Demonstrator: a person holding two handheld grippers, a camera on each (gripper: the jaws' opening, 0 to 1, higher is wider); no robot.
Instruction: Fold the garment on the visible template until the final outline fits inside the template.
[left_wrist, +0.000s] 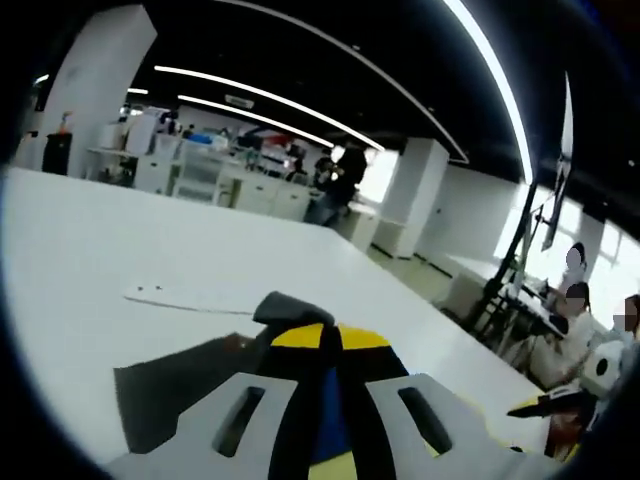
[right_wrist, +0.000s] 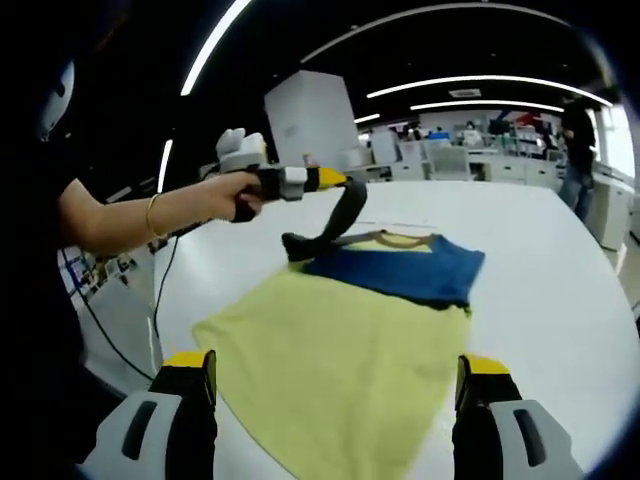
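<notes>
A yellow garment with a blue band across its chest lies flat on the white table. My left gripper, held in a person's hand, is shut on the garment's dark grey sleeve and holds it up over the far left corner. In the left gripper view its jaws pinch grey, blue and yellow cloth, and the grey sleeve hangs to the left. My right gripper stands open near the garment's front hem, holding nothing.
A thin pale outline with two dots lies on the table beyond the cloth. Seated people and a black stand are off the table's right side. The person's arm and a cable are at the left edge.
</notes>
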